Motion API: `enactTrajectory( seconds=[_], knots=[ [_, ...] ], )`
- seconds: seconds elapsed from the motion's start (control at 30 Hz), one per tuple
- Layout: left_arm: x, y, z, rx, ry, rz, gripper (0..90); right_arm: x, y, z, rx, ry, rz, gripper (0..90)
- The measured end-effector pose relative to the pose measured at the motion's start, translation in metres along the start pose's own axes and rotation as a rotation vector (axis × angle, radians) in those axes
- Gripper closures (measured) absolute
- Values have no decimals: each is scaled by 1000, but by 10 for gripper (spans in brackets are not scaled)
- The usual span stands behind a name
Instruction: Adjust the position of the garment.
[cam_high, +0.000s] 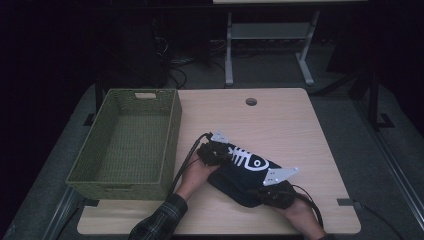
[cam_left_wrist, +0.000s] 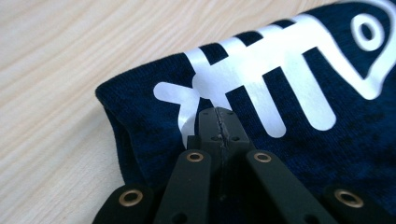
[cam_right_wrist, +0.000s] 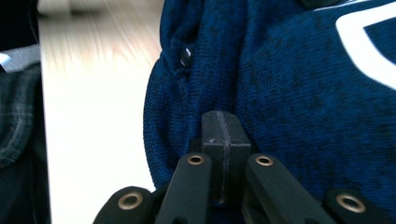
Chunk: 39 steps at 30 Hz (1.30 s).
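A folded navy garment (cam_high: 245, 175) with a white fish-skeleton print lies at the front middle of the wooden table (cam_high: 285, 120). My left gripper (cam_high: 226, 156) is at its left end. In the left gripper view the jaws (cam_left_wrist: 218, 114) are closed together, pinching the cloth (cam_left_wrist: 140, 121) just beside the fish tail print (cam_left_wrist: 187, 93). My right gripper (cam_high: 263, 190) is at the garment's near right edge. Its jaws (cam_right_wrist: 223, 120) are shut on a thick fold of the navy fabric (cam_right_wrist: 289, 93), near a small dark button (cam_right_wrist: 185, 57).
An empty green woven basket (cam_high: 172, 130) stands on the table's left part, just left of the garment. A cable hole (cam_high: 251, 101) sits near the far edge. A plaid sleeve (cam_high: 160, 220) comes in from the front. A metal stand (cam_high: 230, 50) rises behind the table.
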<state>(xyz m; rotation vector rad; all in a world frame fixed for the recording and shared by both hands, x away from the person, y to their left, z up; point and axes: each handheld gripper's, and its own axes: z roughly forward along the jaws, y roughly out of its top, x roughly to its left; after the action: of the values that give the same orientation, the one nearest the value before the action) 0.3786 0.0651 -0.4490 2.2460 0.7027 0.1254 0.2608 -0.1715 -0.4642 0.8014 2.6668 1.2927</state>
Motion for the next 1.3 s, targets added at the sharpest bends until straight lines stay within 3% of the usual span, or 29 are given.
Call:
enactTrajectory(
  seconds=[0.23,0.5,0.7,0.87,1.07,1.13,1.3],
  knots=[
    [-15,6,-32,-67,-12,18,900,-8,9,-28,-126,-53,-3,900],
    [-34,-11,-49,-47,-21,17,900,-38,12,-46,-177,-196,55,900],
    [-33,-24,-35,37,-13,7,900,-58,4,-32,-103,-238,107,900],
    [-30,-27,-25,64,-7,19,900,-61,-4,-18,-36,-242,113,900],
    [-29,-26,-26,56,-10,15,900,-61,-5,-17,-41,-244,118,900],
    [-29,-24,-28,54,-6,18,900,-59,-5,-20,-62,-242,127,855],
    [-26,-18,-36,27,18,12,764,-56,-7,-32,-103,-258,138,768]
  ],
)
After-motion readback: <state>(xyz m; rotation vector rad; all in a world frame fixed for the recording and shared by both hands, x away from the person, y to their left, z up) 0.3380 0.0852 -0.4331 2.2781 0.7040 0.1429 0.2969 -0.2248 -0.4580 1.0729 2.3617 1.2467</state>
